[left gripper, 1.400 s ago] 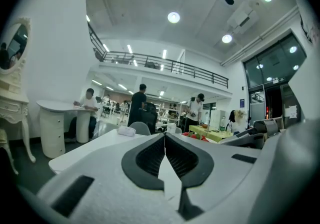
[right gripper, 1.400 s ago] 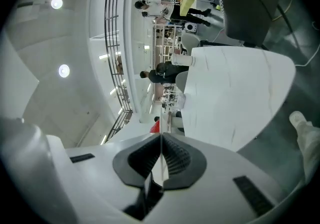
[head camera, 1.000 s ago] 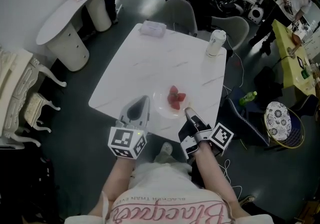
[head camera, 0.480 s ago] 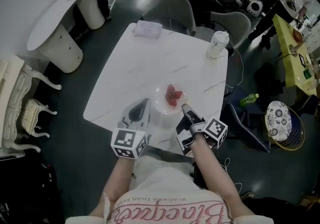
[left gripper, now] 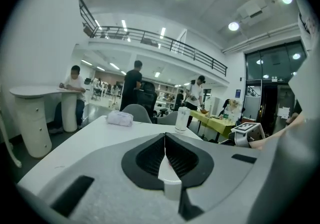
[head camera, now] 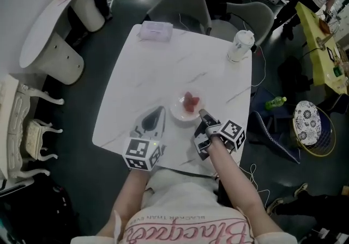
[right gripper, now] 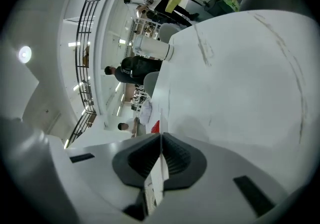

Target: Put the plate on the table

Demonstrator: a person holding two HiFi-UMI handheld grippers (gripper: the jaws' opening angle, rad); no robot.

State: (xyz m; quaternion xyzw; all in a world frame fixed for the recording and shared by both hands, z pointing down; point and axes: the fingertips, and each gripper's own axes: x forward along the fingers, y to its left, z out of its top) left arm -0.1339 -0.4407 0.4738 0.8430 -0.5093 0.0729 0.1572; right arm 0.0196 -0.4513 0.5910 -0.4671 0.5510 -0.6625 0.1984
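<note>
The plate [head camera: 176, 112], white and carrying a few red strawberries [head camera: 190, 102], sits over the near middle of the white marble table [head camera: 158, 68], a little to the right of centre; the head view does not settle whether it rests flat on the top or is held just above it. The right gripper [head camera: 201, 112] reaches in from the near right, and its jaws are clamped on the plate's near-right rim. In the right gripper view the thin white edge of the plate [right gripper: 157, 174] runs straight between the two dark pads, with a bit of red showing beyond the tips. The left gripper [head camera: 160, 110] lies to the left of the plate, just beside it and apart from it, above the near left of the table. Its jaws are pressed together with nothing between them. At the far right of the table stands a white cup [head camera: 240, 46], and at the far left lies a tissue pack [head camera: 155, 30].
</note>
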